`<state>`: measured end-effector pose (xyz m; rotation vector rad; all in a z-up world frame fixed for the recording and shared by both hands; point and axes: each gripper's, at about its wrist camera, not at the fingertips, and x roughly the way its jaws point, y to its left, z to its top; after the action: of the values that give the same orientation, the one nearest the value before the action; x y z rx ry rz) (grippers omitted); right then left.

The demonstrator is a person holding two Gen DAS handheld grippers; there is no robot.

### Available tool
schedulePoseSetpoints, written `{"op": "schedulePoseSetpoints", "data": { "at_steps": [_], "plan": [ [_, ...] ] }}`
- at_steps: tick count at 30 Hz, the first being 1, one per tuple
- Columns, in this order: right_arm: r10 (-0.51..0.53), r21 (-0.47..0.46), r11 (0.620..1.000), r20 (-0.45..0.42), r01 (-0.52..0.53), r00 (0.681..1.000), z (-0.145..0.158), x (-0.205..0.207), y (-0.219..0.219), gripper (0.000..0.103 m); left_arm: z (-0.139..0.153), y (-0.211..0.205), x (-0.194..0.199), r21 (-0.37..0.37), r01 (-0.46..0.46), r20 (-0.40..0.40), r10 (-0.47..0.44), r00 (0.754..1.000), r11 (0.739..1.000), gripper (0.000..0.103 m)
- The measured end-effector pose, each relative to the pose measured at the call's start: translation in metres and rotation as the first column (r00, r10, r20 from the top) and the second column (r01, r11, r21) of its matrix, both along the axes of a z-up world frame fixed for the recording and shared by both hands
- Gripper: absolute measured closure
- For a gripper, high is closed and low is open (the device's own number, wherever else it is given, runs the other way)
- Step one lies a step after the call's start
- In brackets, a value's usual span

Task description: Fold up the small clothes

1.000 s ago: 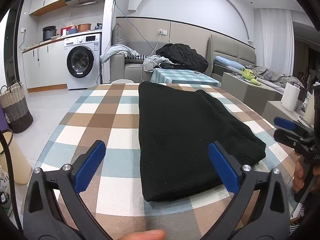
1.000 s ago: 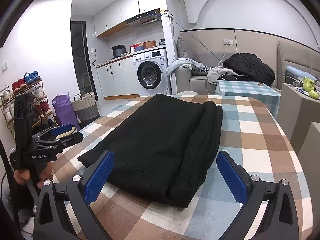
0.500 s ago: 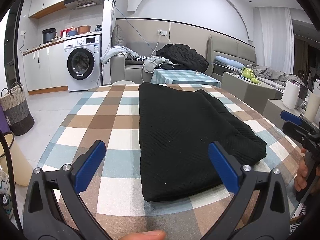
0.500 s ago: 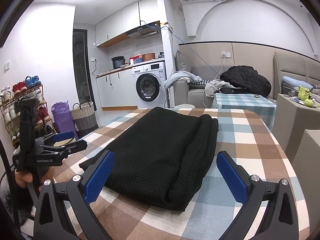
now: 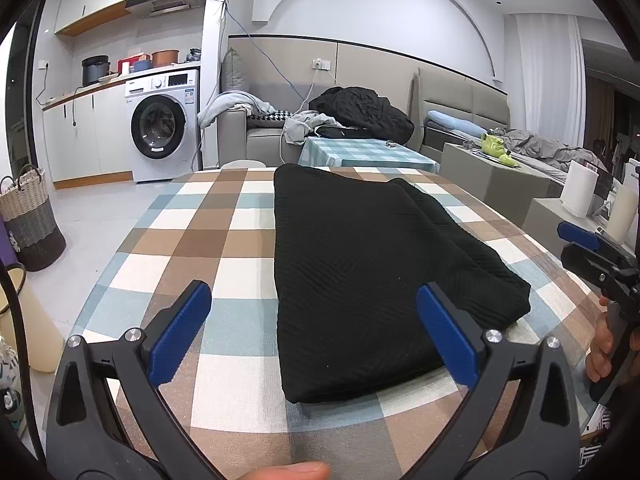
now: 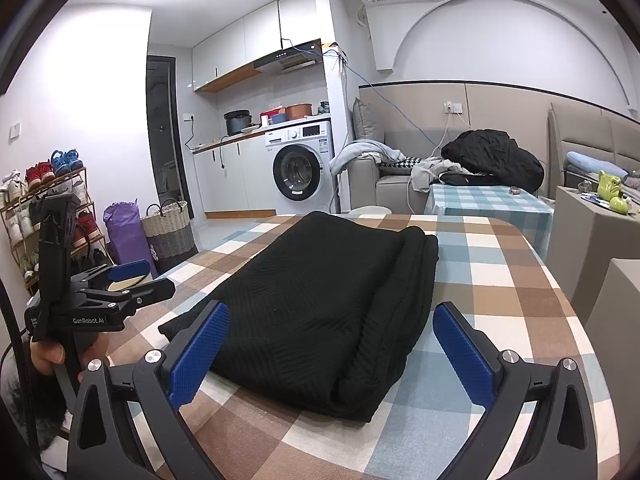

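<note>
A black knitted garment (image 5: 360, 264) lies folded into a long rectangle on the checked tablecloth (image 5: 192, 240), its near end toward me. My left gripper (image 5: 316, 332) is open above the table's near edge, just short of the garment's near left corner, holding nothing. In the right wrist view the same garment (image 6: 320, 304) shows its thick folded edge on the right. My right gripper (image 6: 330, 344) is open too, hovering over the garment's near end without touching it. Each gripper appears at the side of the other's view, held in a hand (image 6: 48, 354).
The table (image 6: 500, 280) drops off close on the right, beside grey boxes (image 6: 592, 240). Behind it stand a small checked table (image 5: 360, 152), a sofa with heaped clothes (image 5: 360, 112) and a washing machine (image 5: 164, 124). A woven basket (image 5: 28, 220) and a shoe rack (image 6: 48, 208) stand left.
Both grippers have lifted and tilted up a little, so the garment sits lower in both views. The garment has not moved. Both stay open.
</note>
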<state>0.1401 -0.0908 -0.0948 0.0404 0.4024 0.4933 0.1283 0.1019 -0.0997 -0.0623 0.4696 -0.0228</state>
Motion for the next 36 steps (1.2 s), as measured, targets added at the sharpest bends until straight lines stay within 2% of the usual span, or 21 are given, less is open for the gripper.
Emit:
{"op": "schedulePoseSetpoints", "data": {
  "at_steps": [36],
  "plan": [
    [0.001, -0.001, 1.0, -0.003, -0.001, 1.0, -0.0015, -0.0007, 0.0014, 0.0, -0.0011, -0.0002, 0.0013, -0.002, -0.001, -0.006, 0.001, 1.0, 1.0, 0.001]
  ]
}}
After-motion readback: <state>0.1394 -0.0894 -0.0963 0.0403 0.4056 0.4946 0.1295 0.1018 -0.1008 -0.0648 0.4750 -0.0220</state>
